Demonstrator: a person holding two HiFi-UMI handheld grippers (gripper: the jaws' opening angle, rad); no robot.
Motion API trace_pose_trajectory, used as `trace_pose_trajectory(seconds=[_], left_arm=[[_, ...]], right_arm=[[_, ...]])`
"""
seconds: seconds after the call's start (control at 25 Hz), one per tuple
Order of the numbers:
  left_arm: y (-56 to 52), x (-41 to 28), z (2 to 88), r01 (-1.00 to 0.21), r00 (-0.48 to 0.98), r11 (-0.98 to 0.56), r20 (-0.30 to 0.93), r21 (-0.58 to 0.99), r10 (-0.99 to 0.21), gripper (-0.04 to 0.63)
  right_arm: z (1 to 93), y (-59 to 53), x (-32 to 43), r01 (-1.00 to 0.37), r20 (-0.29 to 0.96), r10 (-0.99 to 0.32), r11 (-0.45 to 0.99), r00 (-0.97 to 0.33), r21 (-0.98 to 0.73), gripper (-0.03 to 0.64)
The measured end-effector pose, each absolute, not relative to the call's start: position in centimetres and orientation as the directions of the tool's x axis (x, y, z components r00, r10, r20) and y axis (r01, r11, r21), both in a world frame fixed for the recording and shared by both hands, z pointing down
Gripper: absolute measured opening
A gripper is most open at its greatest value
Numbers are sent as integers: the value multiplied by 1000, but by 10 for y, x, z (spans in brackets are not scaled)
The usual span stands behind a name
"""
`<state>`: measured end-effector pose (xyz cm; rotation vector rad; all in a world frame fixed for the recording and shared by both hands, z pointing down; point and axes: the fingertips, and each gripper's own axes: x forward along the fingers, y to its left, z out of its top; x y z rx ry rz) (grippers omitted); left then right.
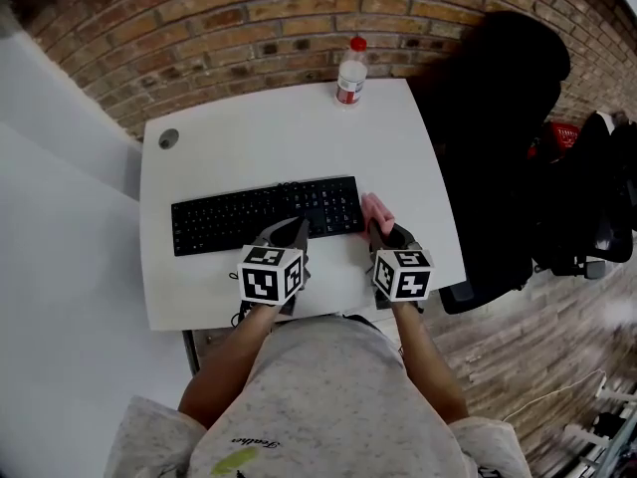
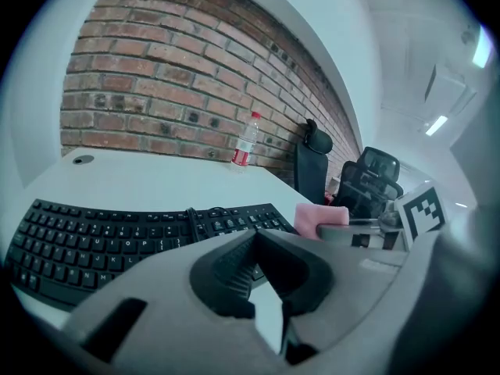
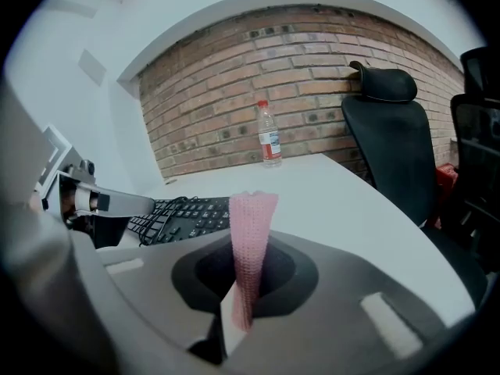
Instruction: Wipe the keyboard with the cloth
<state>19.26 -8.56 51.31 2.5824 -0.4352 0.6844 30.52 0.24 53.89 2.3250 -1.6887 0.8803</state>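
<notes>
The right gripper (image 1: 390,235), clamped on the cloth (image 1: 375,209) at the keyboard's (image 1: 264,214) right end, should sweep lightly across its keys, while the left gripper (image 1: 287,235) sits at its front edge, jaws together and empty

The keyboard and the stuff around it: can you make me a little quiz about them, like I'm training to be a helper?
1. True or false: the right gripper is shut on the pink cloth.
2. Where does the bottle stand? A: beyond the keyboard, at the desk's far edge by the brick wall. B: lying on the keyboard. C: in the right gripper.
3. Fill in: the left gripper's fingers are together, with ____ between them.
Key: 1 true; 2 A; 3 nothing.
</notes>
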Motion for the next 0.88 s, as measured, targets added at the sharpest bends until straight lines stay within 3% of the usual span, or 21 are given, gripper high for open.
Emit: trace_pose_trajectory(seconds=[0.88], left_arm=[[-109,180,514,-498,800,-807,527,317,-287,-5]], right_arm=[[535,-54,331,-946,516,-851,-241,99,-215,25]])
